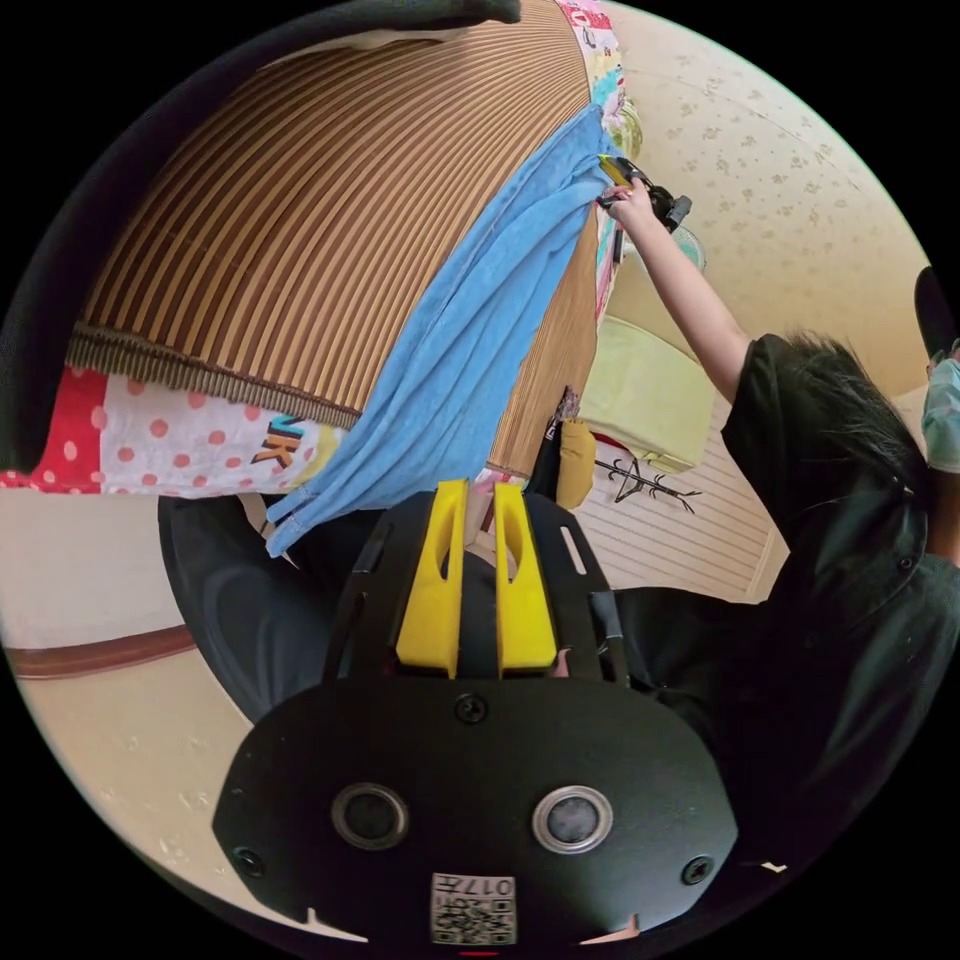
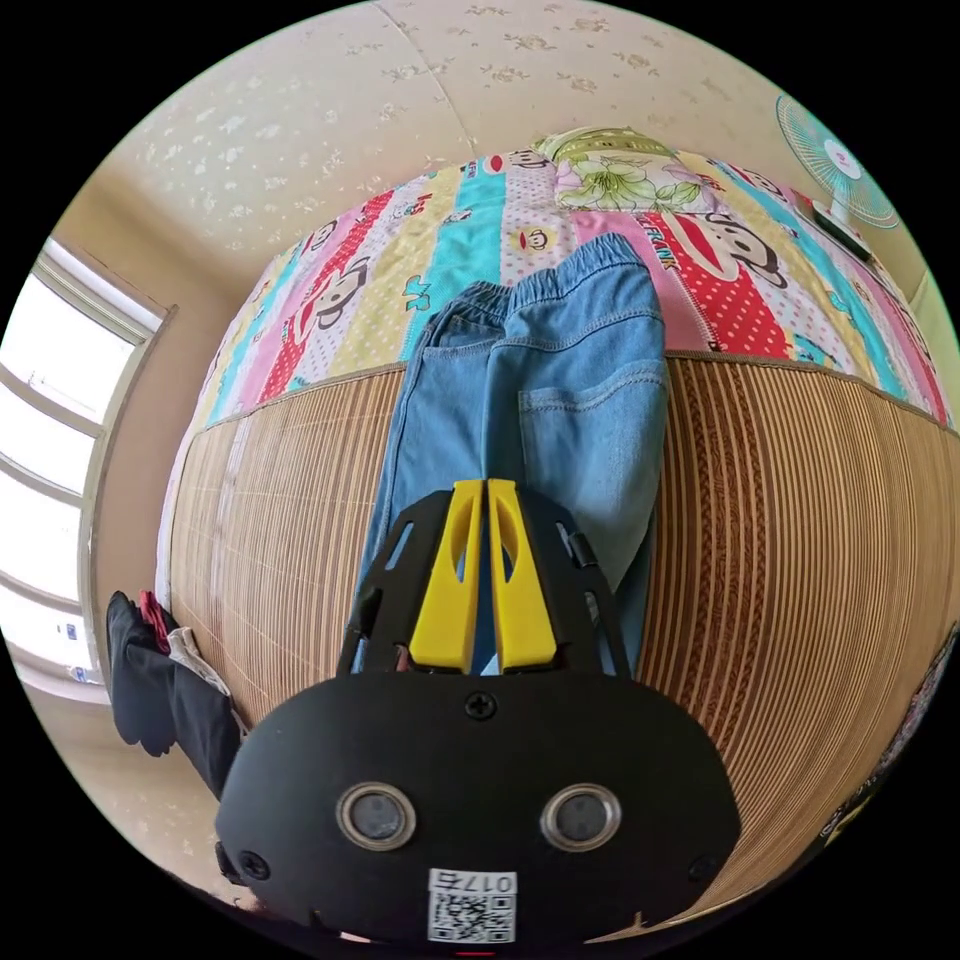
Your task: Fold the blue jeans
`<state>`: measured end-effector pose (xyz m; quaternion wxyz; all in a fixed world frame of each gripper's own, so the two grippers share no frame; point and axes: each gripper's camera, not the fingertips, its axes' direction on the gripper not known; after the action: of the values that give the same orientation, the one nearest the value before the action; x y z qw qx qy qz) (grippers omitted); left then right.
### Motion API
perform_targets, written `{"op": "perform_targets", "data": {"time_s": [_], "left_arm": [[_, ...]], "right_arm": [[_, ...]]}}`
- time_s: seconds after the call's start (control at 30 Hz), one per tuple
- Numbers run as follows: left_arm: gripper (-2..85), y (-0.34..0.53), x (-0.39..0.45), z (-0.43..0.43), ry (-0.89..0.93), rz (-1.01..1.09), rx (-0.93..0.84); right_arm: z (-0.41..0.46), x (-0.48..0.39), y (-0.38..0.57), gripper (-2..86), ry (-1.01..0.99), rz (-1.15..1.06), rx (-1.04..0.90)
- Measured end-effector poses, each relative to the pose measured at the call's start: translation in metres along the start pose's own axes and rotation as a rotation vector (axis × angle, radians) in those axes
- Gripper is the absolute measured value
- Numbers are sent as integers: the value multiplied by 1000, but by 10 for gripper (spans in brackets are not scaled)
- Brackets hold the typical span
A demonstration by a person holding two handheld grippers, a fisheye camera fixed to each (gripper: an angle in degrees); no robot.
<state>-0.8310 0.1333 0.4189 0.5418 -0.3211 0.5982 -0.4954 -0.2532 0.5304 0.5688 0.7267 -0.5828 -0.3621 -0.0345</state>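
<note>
On the striped bamboo mat (image 2: 800, 520) covering the bed, the blue jeans (image 2: 560, 400) lay lengthwise, waistband toward the patterned quilt (image 2: 400, 270) and legs running back under the right gripper (image 2: 485, 500). That gripper's yellow jaws stood pressed together, and denim showed in the narrow slit between them, so they appeared to pinch a leg of the jeans near its hem. In the left gripper view, the left gripper (image 1: 480, 500) had its jaws nearly closed just beside the loose hem of the jeans (image 1: 470, 330); whether they caught fabric could not be told. The step in hand was judged to be tensioning the legs before the first fold. To do this well, both hems should be held level, pulled evenly, and the fabric kept flat against the mat.
</note>
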Motion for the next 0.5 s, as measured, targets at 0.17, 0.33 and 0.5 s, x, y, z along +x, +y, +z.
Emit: {"op": "perform_targets", "data": {"time_s": [0.17,0.33,0.5], "left_arm": [[52,1,18,1,-10,25,14],[53,7,22,9,-26,37,23],[59,13,18,18,-51,24,46]], "right_arm": [[-52,-31,-26,11,-133,-11,151],[-27,-59,-48,24,-242,-47,94],[-40,-39,-14,66,-453,-72,27]]}}
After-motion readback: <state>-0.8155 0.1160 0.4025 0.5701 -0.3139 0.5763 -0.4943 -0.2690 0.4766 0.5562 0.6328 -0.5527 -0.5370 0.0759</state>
